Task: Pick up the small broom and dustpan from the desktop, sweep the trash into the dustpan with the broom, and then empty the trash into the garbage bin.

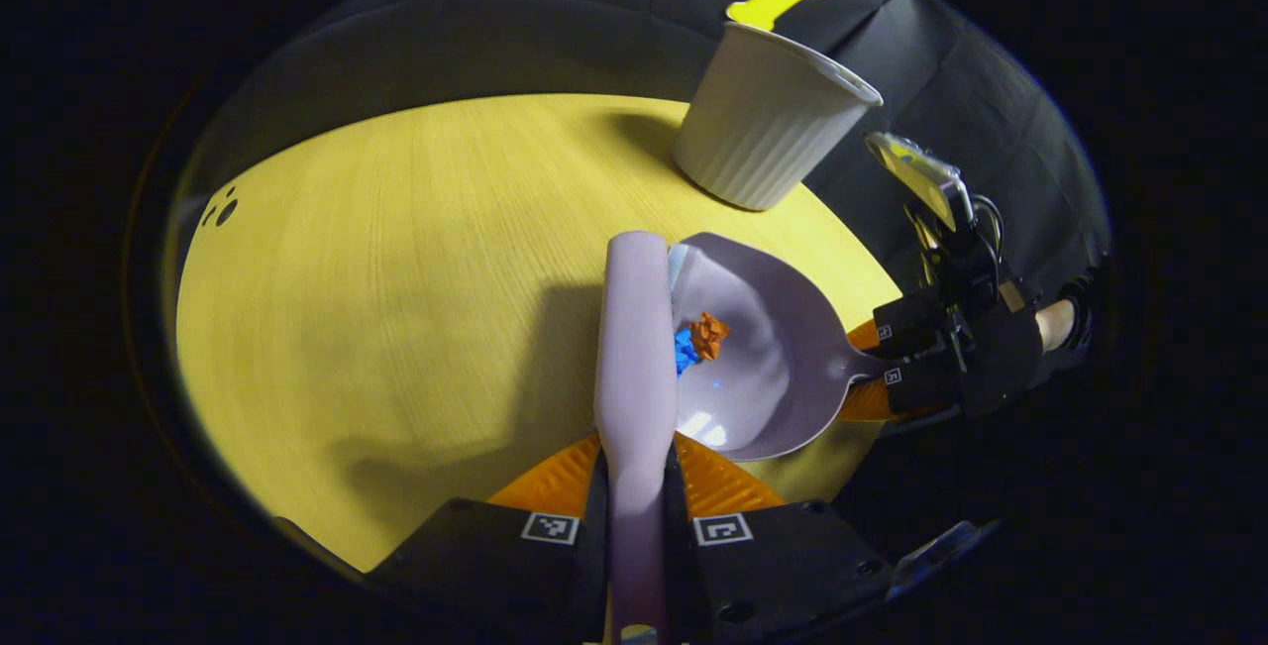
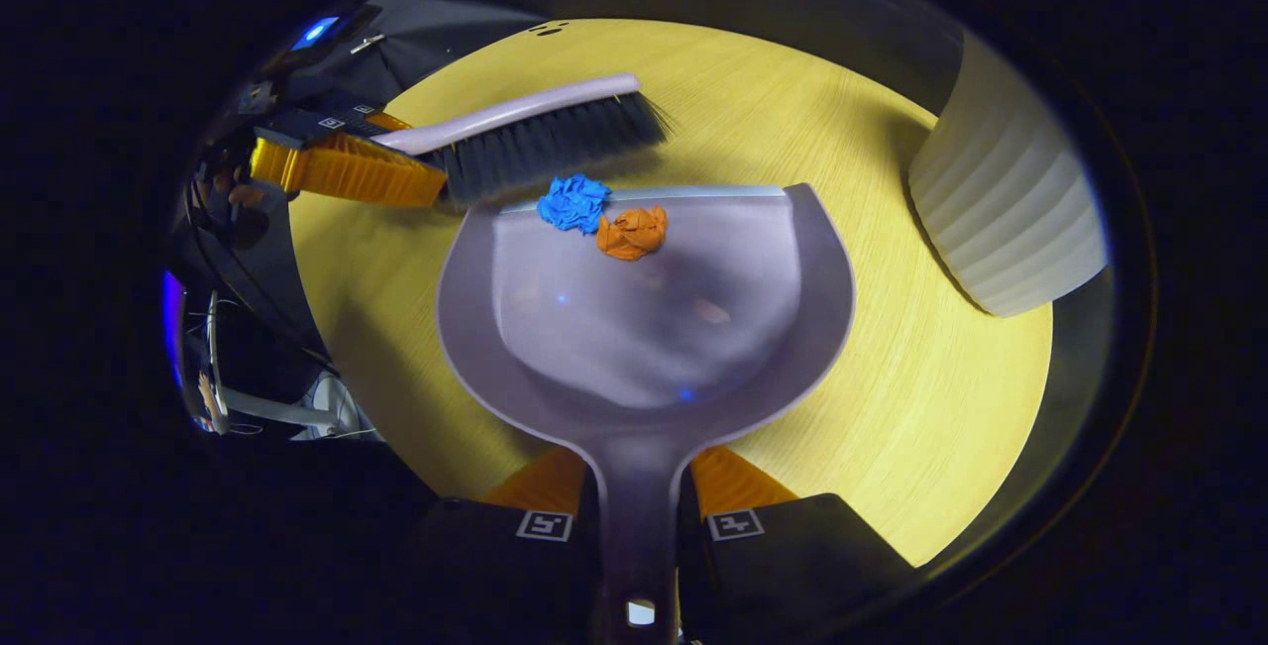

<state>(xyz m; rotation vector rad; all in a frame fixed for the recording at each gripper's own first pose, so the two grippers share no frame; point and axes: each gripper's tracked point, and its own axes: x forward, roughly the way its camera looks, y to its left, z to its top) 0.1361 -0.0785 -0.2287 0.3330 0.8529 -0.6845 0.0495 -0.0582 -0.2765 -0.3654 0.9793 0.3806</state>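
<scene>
My left gripper (image 1: pixel 634 486) is shut on the handle of the small pale broom (image 1: pixel 634 348), whose dark bristles (image 2: pixel 555 145) sit just beyond the front lip of the dustpan. The grey dustpan (image 2: pixel 654 328) lies on the yellow wooden desktop (image 2: pixel 892 407), and my right gripper (image 2: pixel 639 506) is shut on its handle. A blue crumpled scrap (image 2: pixel 575 201) rests on the pan's front lip against the bristles. An orange crumpled scrap (image 2: pixel 632 232) lies just inside the pan. In the left gripper view both scraps (image 1: pixel 699 340) sit beside the broom head, and the right gripper (image 1: pixel 916 358) holds the pan handle.
A white ribbed garbage bin (image 1: pixel 763 125) stands at the desktop's far edge beyond the dustpan; in the right gripper view the bin (image 2: pixel 1010 209) is to the right of the pan. Open desktop (image 1: pixel 376 278) stretches left of the broom.
</scene>
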